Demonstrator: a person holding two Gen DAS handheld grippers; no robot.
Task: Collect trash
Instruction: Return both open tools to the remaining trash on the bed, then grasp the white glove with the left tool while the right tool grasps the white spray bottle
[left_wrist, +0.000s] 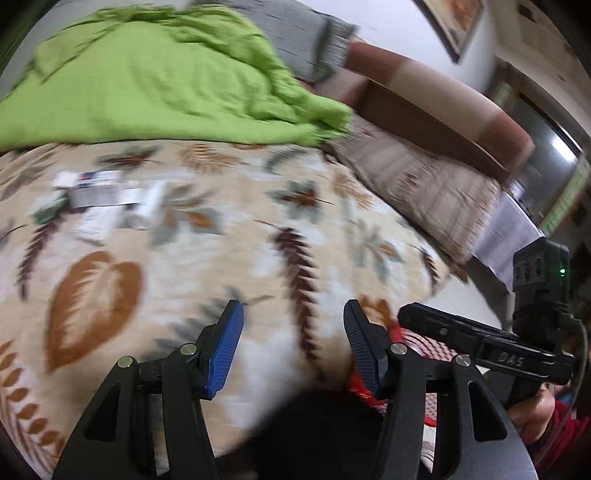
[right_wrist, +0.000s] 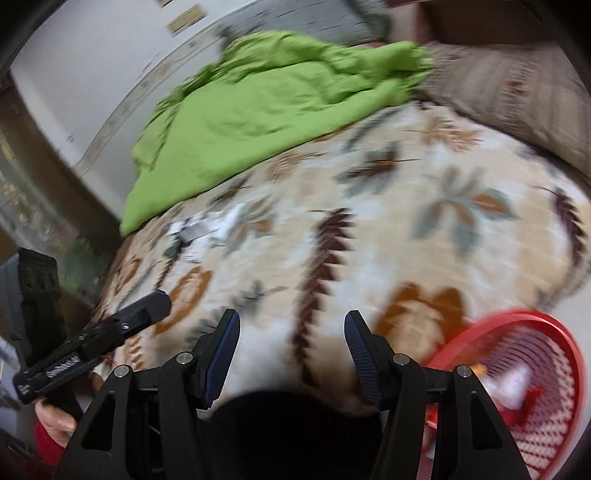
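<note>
A blurred cluster of paper and wrapper trash (left_wrist: 96, 201) lies on the leaf-patterned bedspread (left_wrist: 229, 236), far left of my left gripper (left_wrist: 293, 332); it also shows in the right wrist view (right_wrist: 199, 232). A red mesh basket (right_wrist: 517, 376) with a few scraps in it sits at the bed's near right; part of it shows in the left wrist view (left_wrist: 424, 347). My left gripper is open and empty above the bedspread. My right gripper (right_wrist: 291, 334) is open and empty, just left of the basket.
A rumpled green blanket (left_wrist: 159, 81) covers the far part of the bed. A patterned pillow (left_wrist: 424, 192) and a brown headboard (left_wrist: 443, 118) lie to the right. The other gripper's body shows in each view (left_wrist: 480, 343) (right_wrist: 92, 343).
</note>
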